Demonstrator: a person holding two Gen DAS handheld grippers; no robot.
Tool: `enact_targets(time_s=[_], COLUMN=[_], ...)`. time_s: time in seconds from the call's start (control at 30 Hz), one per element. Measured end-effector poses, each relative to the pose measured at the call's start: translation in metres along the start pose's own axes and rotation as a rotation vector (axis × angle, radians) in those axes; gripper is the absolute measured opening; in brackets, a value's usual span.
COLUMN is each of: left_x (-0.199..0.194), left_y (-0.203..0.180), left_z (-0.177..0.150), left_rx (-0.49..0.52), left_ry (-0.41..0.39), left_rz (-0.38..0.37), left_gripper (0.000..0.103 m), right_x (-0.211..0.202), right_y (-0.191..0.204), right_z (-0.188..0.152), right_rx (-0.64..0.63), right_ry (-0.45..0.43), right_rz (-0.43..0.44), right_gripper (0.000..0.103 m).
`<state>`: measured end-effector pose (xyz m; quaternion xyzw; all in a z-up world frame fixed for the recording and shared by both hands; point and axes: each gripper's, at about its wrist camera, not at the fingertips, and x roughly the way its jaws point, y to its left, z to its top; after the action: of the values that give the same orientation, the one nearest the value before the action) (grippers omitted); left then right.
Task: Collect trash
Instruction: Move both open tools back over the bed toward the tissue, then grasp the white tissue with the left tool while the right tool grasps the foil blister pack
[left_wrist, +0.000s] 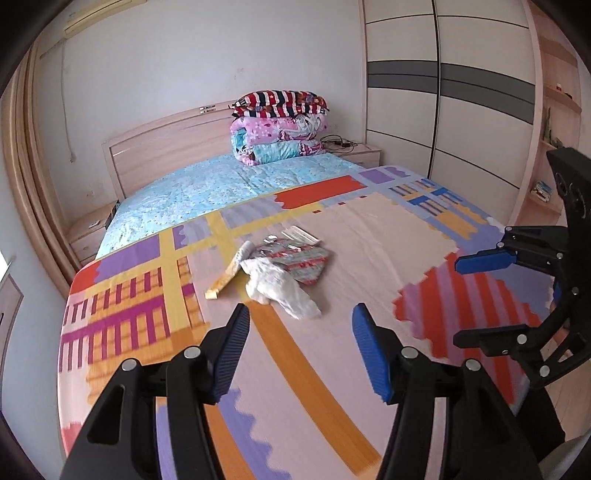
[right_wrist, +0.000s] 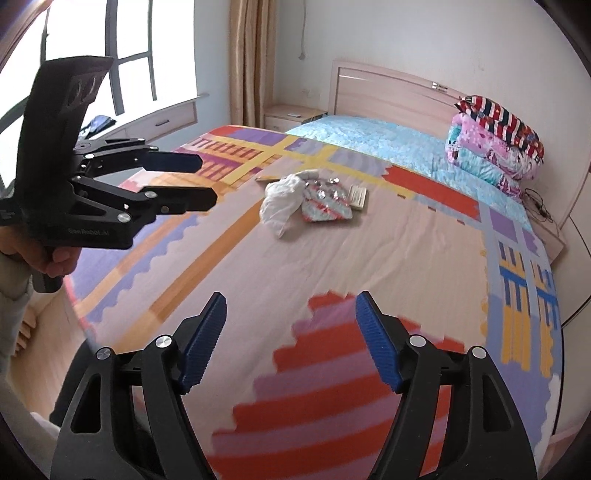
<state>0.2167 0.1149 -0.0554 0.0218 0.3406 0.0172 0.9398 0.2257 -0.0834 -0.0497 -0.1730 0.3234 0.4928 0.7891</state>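
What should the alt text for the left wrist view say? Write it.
A small pile of trash lies mid-bed: a white tissue, a shiny wrapper and a yellow wrapper. The open, empty left gripper points at it; the right gripper is at the right edge.

Both wrist views look down along their tools from the foot of the bed, sharing the trash pile mid-bed.

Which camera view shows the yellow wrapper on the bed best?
The left wrist view: the yellow wrapper lies there at full length beside the white tissue. In the right wrist view, the tissue hides most of it; only one end shows.
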Motion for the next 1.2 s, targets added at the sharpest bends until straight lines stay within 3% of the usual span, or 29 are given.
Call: enact_targets(time_s=[0.4,0.77,0.8,0.87,0.97,1.2], left_x=[0.07,0.098,0.1,0.104,0.108,0.098], left_y=[0.032,0.038,0.038,0.038,0.042,0.041], left_z=[0.012,0.016,0.016,0.015,0.014,0.01], left_rx=[-0.008,0.003,0.006,0.0,-0.02,-0.031], left_ry=[0.075,0.091,0.096,0.103,0.113,0.105], left_rz=[-0.02,-0.03,-0.027,-0.029,-0.023,-0.023], left_gripper=[0.056,0.054,0.053,0.036,0.026,0.02], right_x=[0.058,0.089,0.091,0.095,0.103,0.117], right_y=[-0.019,-0.033,-0.032,-0.031,-0.028,-0.03], right_z=[0.041,0.056,0.057,0.059,0.062,0.066], right_rx=[-0.009,0.003,0.0,-0.016,-0.042,-0.038], right_ry=[0.036,0.068,0.066,0.073,0.091,0.097], right_rz=[-0.022,-0.025,-0.027,-0.032,-0.057,-0.063], right_gripper=[0.072,0.074,0.075,0.076,0.076,0.076])
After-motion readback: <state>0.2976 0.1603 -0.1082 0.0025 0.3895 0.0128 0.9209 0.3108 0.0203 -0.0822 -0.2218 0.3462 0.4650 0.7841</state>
